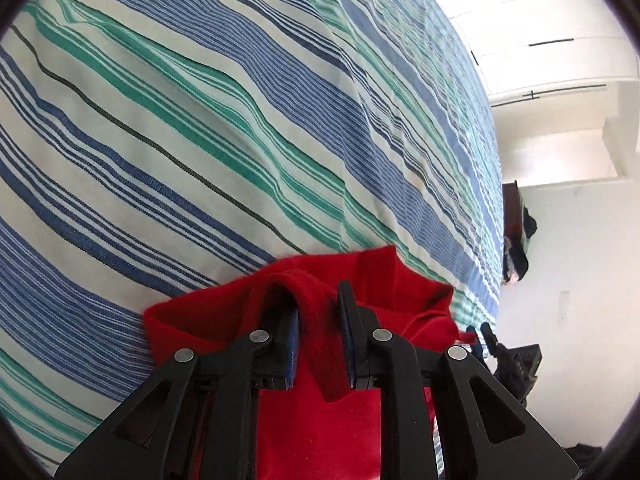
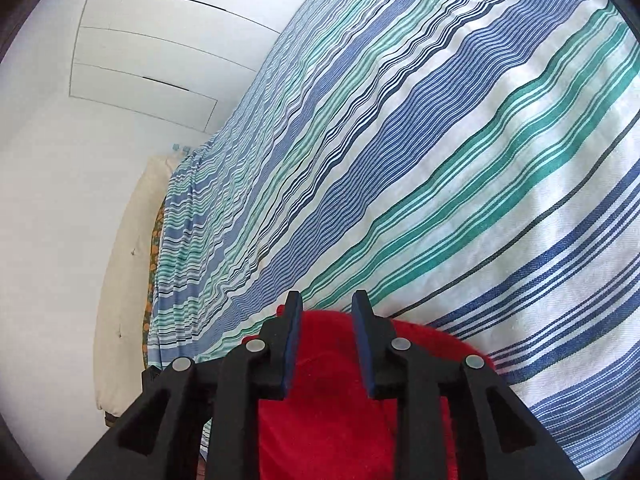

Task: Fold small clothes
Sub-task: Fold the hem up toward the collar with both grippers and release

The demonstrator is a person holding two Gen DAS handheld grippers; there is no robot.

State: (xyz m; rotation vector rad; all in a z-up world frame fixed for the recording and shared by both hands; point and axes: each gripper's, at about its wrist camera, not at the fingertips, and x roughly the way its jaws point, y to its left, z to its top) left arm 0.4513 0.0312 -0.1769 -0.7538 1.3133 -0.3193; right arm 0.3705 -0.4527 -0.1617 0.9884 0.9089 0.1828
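Observation:
A red fleece garment [image 1: 400, 280] lies bunched on a bed cover [image 1: 200, 140] striped in blue, green and white. My left gripper [image 1: 320, 300] hangs over the garment's near edge. Its jaws stand apart, with a raised fold of the red cloth [image 1: 320, 340] draped loosely between the blue pads. In the right wrist view the same red garment [image 2: 328, 420] lies under my right gripper [image 2: 327, 294]. Those jaws are open with nothing gripped, and the fingertips reach past the cloth's far edge over the striped cover [image 2: 440, 160].
White wardrobe doors [image 1: 520, 20] stand beyond the bed, seen too in the right wrist view [image 2: 140, 40]. A pile of dark clothes [image 1: 518, 240] sits at the bed's far edge. A cream pillow [image 2: 124, 260] leans along the wall beside the bed.

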